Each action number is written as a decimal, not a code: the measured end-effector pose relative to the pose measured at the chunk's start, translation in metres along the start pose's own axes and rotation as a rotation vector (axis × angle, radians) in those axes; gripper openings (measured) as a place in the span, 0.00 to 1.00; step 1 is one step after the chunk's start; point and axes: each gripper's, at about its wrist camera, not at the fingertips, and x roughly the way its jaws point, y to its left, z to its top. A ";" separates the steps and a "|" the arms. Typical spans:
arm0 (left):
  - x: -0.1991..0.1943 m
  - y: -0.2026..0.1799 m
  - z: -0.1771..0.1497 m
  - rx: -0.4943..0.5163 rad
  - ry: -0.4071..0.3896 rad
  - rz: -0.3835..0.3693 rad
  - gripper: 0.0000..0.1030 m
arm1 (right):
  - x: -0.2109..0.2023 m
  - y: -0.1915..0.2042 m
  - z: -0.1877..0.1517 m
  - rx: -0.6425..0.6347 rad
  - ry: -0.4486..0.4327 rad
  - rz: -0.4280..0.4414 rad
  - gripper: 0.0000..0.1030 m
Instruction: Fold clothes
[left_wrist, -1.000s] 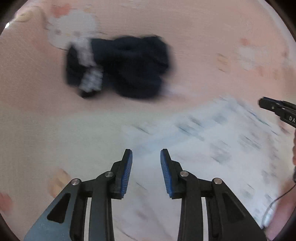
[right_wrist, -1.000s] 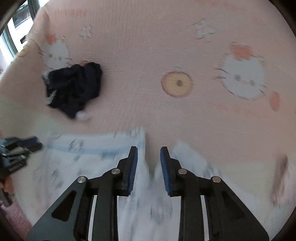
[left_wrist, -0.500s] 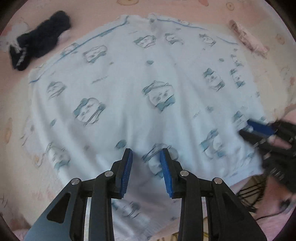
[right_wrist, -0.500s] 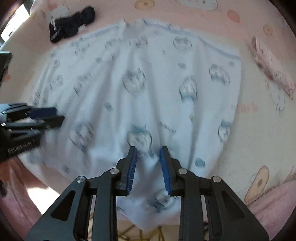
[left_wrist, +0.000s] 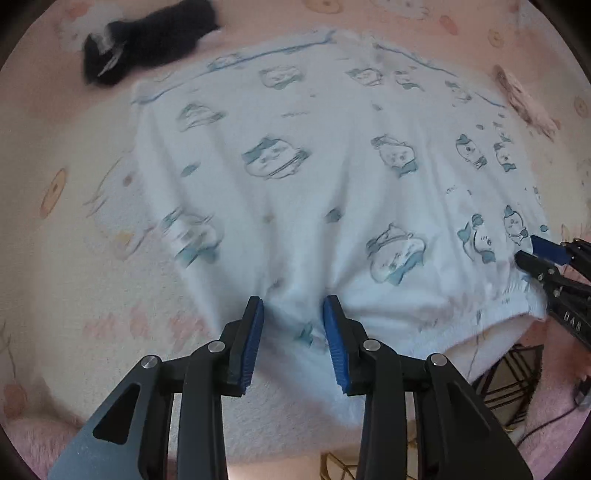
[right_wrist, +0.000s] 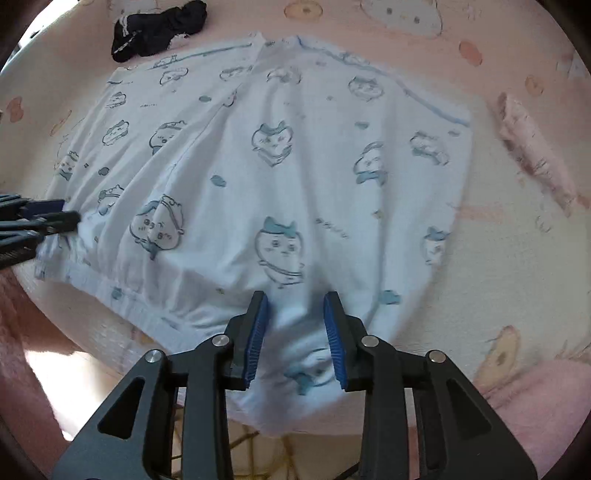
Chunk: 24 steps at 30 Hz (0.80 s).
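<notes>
A pale blue garment (left_wrist: 314, 177) printed with cartoon faces lies spread flat on the pink sheet, its hem at the bed's near edge. My left gripper (left_wrist: 293, 314) is closed on a bunch of the hem's left part, and creases run into its jaws. In the right wrist view the garment (right_wrist: 277, 166) shows the same spread, and my right gripper (right_wrist: 295, 310) has the hem's right part bunched between its pads while its jaws are opening. Each gripper appears in the other's view: the right gripper (left_wrist: 528, 252) and the left gripper (right_wrist: 68, 211).
A crumpled dark navy garment (left_wrist: 147, 40) (right_wrist: 159, 22) lies beyond the far left corner. A pink folded cloth (left_wrist: 524, 99) (right_wrist: 532, 147) lies off the right side. The cartoon-print sheet (left_wrist: 74, 221) covers the bed. Below the near edge are a wire frame (left_wrist: 509, 376) and cables.
Both grippers pulled back toward the near edge and sank. The blue garment came with them and now lies spread flat. The right jaws stand slightly wider.
</notes>
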 end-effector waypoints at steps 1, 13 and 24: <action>-0.003 0.004 -0.004 -0.023 -0.002 0.029 0.35 | -0.003 -0.005 -0.001 0.016 -0.006 -0.004 0.30; 0.019 -0.061 -0.015 0.082 0.007 -0.010 0.40 | 0.002 -0.005 -0.008 0.021 0.056 -0.042 0.34; 0.009 -0.101 0.010 0.017 -0.090 -0.155 0.41 | -0.041 -0.001 -0.001 0.082 -0.063 -0.002 0.35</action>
